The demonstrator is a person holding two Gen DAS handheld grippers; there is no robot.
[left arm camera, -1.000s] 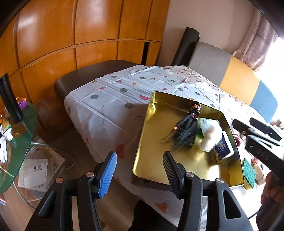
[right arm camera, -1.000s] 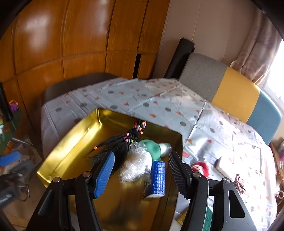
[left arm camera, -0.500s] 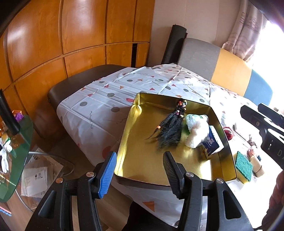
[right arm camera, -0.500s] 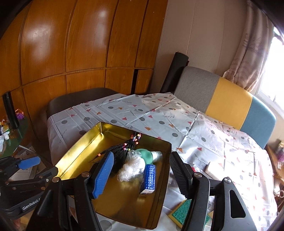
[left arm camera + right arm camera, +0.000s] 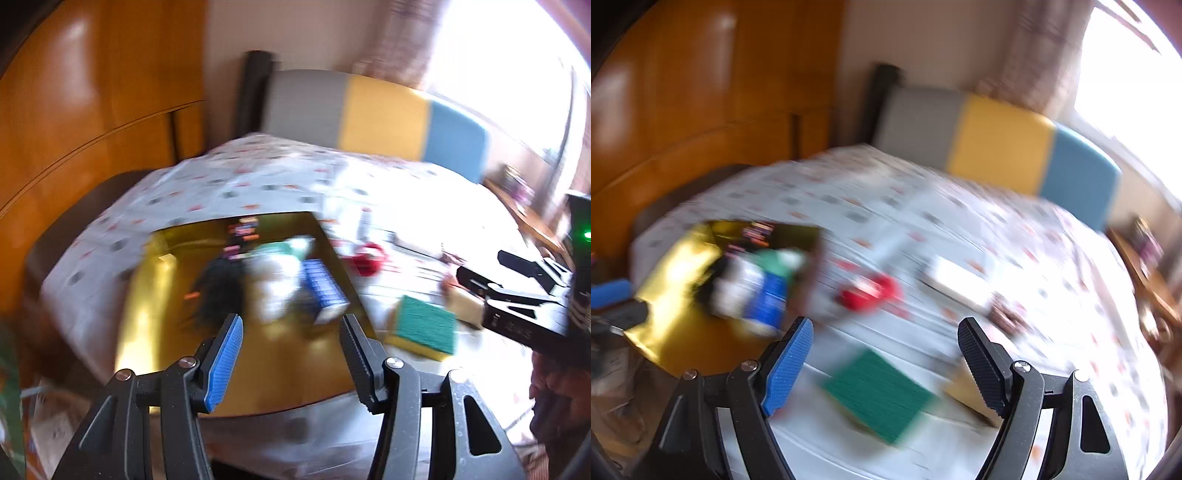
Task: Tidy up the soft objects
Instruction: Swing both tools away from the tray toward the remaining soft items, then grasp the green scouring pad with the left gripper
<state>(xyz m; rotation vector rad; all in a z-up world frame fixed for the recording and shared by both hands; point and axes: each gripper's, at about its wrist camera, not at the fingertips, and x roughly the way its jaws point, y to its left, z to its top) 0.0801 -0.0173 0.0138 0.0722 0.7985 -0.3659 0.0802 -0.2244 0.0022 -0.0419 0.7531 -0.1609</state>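
Both views blurred. Left gripper [image 5: 290, 334] hovers over the near part of the gold tray [image 5: 147, 295], jaws parting slightly, nothing btwn them. In the tray at 12 o'clock of the gripper: black braided hairpiece [image 5: 221, 284], white fluffy item [image 5: 271, 291], blue box [image 5: 325, 291], green-and-white item [image 5: 291, 245] behind.

Right gripper [image 5: 884, 349] over the patterned tablecloth [image 5: 886, 206], jaws opening wide, empty. Green scrub sponge [image 5: 879, 395] lies btwn and below its fingers at 6 o'clock, not touched. Red soft item [image 5: 871, 293] at 12 o'clock; tray at 10 o'clock.
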